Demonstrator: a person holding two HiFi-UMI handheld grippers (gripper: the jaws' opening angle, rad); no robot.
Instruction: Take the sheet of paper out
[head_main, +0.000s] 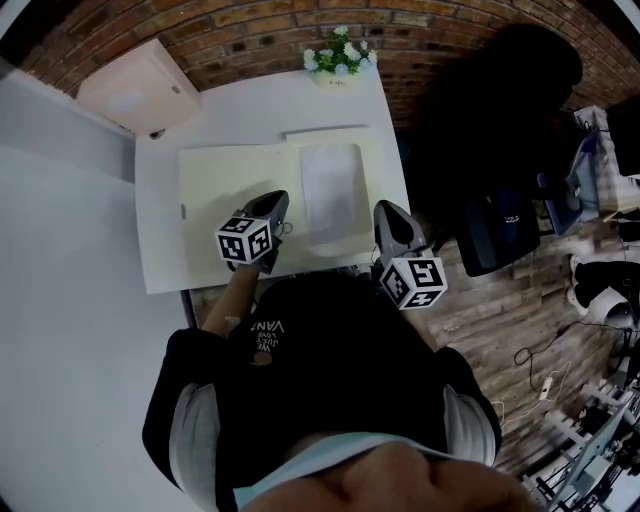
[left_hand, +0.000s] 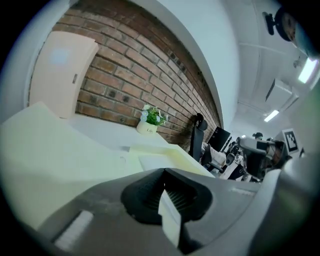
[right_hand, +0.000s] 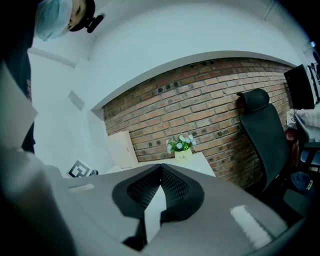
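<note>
The sheet of paper (head_main: 330, 188) lies flat in the right half of an open folder (head_main: 225, 200), its long axis running toward the brick wall (head_main: 250, 40). The left gripper (head_main: 276, 200) is just left of the sheet and the right gripper (head_main: 390, 212) near its right edge. Both have their jaws together and empty. The folder rests on a white table (head_main: 250, 105).

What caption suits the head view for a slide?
Left gripper and right gripper, both shut, by an open folder holding a sheet of paper.
</note>
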